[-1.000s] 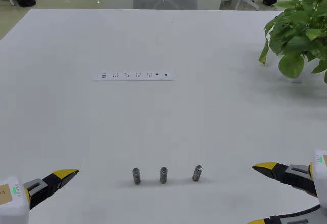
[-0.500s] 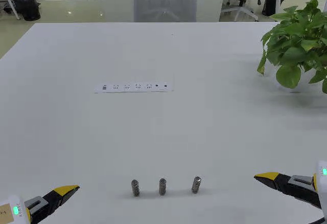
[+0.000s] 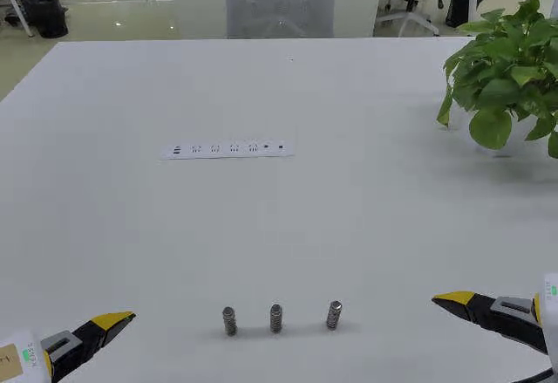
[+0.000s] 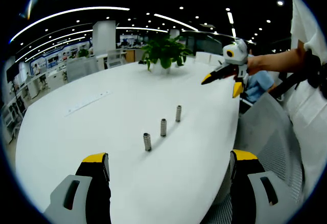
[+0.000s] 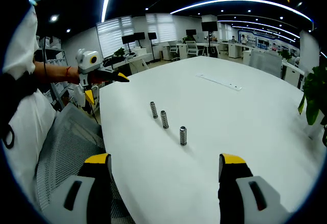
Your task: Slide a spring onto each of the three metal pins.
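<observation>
On the table (image 3: 349, 226), three spring-wrapped pins (image 3: 275, 318) stand between left tool (image 4: 169, 156) and right tool (image 5: 164, 158), both open.

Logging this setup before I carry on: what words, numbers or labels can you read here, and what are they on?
No text reads clearly.
White strip on the table: a row of small dark marks, too small to read.
Tan sticker on the left gripper: a dark mark, too blurred to read.
Blue wall boards: blurred, unreadable.
</observation>
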